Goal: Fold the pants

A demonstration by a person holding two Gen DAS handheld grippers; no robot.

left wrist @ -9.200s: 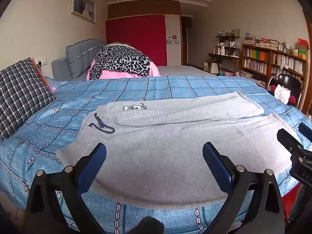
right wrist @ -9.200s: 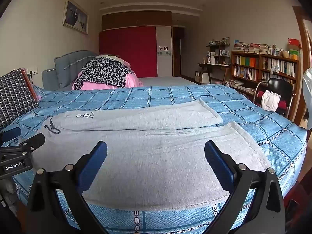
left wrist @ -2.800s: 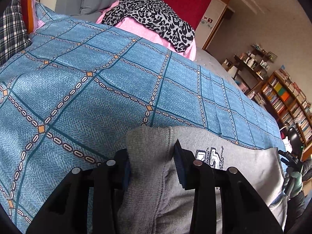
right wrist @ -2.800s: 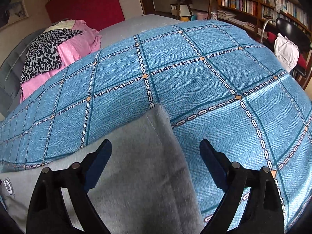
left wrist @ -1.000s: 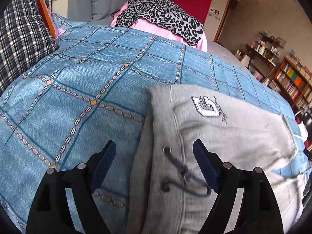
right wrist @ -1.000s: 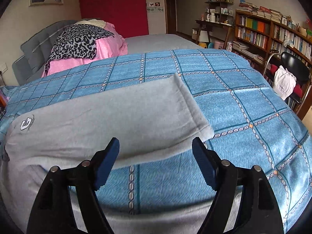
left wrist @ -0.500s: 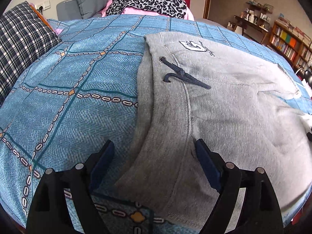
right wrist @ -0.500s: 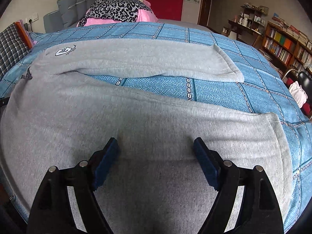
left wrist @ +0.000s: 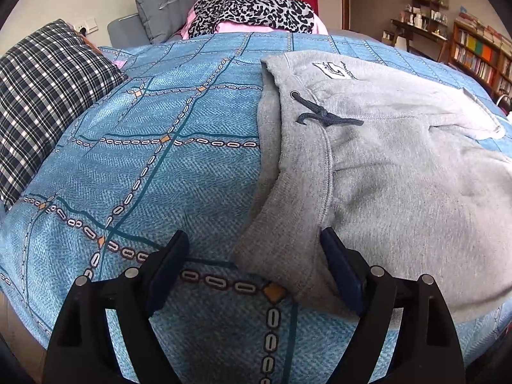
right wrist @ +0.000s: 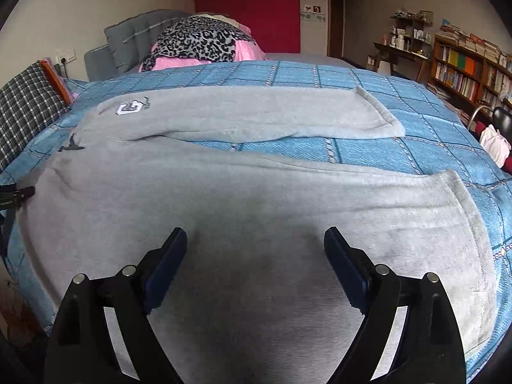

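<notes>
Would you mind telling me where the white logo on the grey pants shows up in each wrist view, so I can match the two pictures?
Left wrist view: the white logo sits upper right of centre, near the waistband of the grey pants, just above the dark drawstring.
Right wrist view: the logo sits upper left, on the far leg.
Shared landmark: the leopard-print blanket at the far end of the bed.

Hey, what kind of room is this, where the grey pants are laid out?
Most likely a lived-in bedroom: the grey sweatpants lie on a bed with a blue patterned bedspread, a checked pillow sits at its head, and a wooden bookshelf full of books lines the wall.
</notes>
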